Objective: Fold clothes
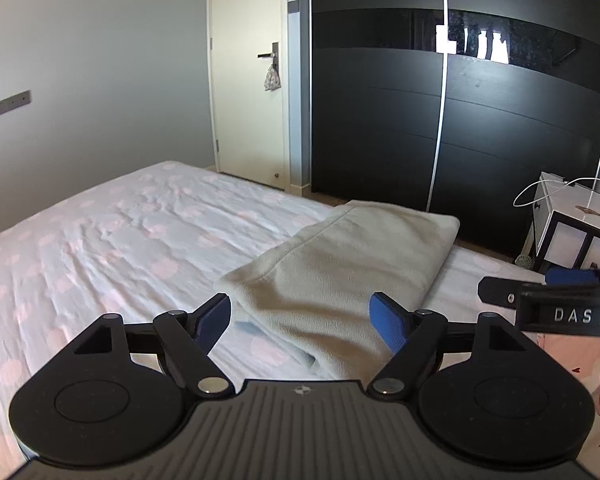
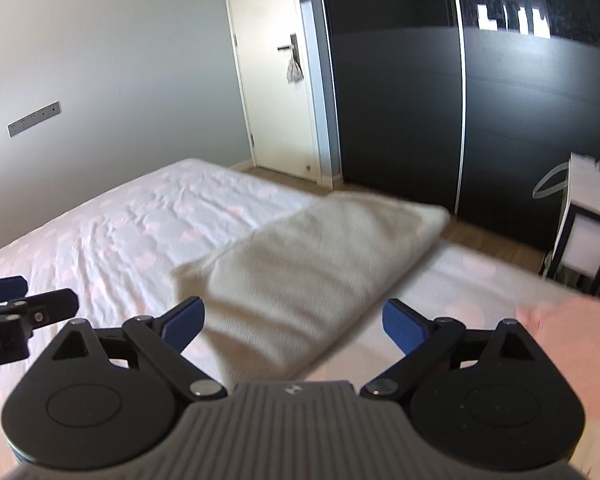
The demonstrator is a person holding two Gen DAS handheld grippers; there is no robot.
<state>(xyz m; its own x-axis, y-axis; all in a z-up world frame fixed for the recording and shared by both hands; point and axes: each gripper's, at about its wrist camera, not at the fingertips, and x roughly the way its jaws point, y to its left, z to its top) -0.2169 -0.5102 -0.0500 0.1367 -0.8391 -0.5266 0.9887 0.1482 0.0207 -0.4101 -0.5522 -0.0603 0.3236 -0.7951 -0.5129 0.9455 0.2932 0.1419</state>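
- Left wrist view: your left gripper (image 1: 300,320) is released, its blue pads wide and holding nothing. The cream garment (image 1: 340,264) lies folded on the dotted bed sheet (image 1: 100,248), running from between the pads up toward 1 o'clock. The fold looks set — I'd lift clear without snagging the near edge, then pick the next seam to grip.
- Right wrist view: your right gripper (image 2: 296,324) is also released and empty; the garment sits just ahead, stretching toward 1 o'clock — soft, thick, blurred here. Keep both grippers level for any further fold.
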